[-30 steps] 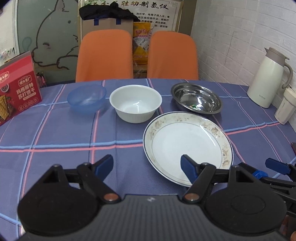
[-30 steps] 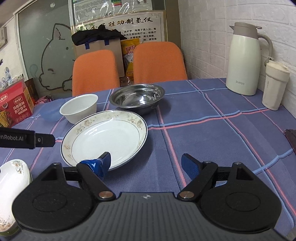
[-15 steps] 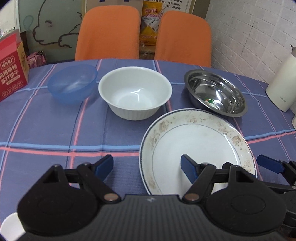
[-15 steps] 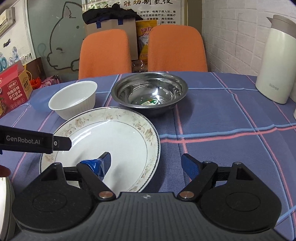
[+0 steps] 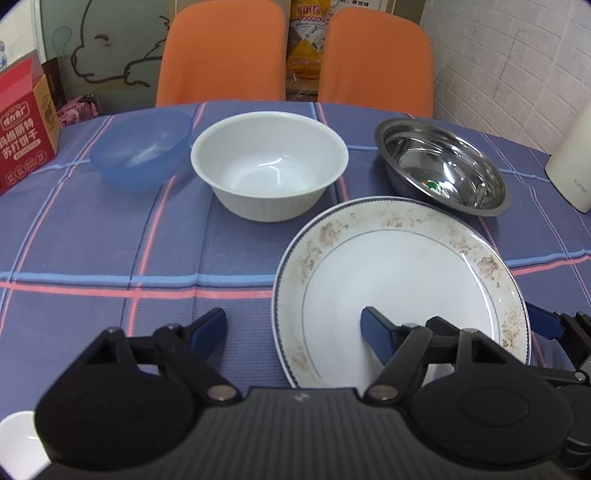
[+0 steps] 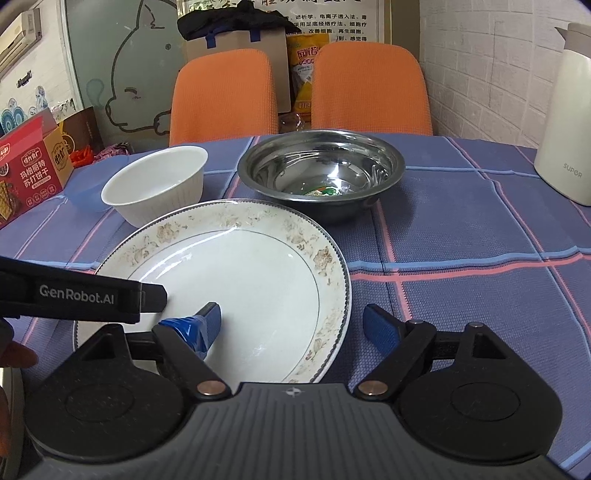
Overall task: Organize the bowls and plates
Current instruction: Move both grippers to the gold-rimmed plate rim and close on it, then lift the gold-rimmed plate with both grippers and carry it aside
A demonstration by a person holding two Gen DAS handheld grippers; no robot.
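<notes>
**Two grippers at the big plate**

The checked worktop (image 5: 110,258) holds a big flowered plate (image 5: 399,273) near us. Behind it sit a steel bowl (image 5: 443,170), a white bowl (image 5: 269,162) and a blue bowl (image 5: 142,147). The left gripper (image 5: 293,325) and right gripper (image 6: 291,321) both have fingers spread wide, each straddling the plate's rim.

both grippers nearer, flanking floral plate (image 5: 399,280)

Premises appear to be a staff break room or small canteen: a table with a plaid cloth (image 6: 461,236), two orange chairs (image 6: 223,96), white brick wall (image 6: 491,74), posted Chinese notices (image 6: 332,22), cartoon-decorated glass panel (image 6: 122,74), thermos jug (image 6: 569,122), biscuit carton (image 5: 22,125).
</notes>
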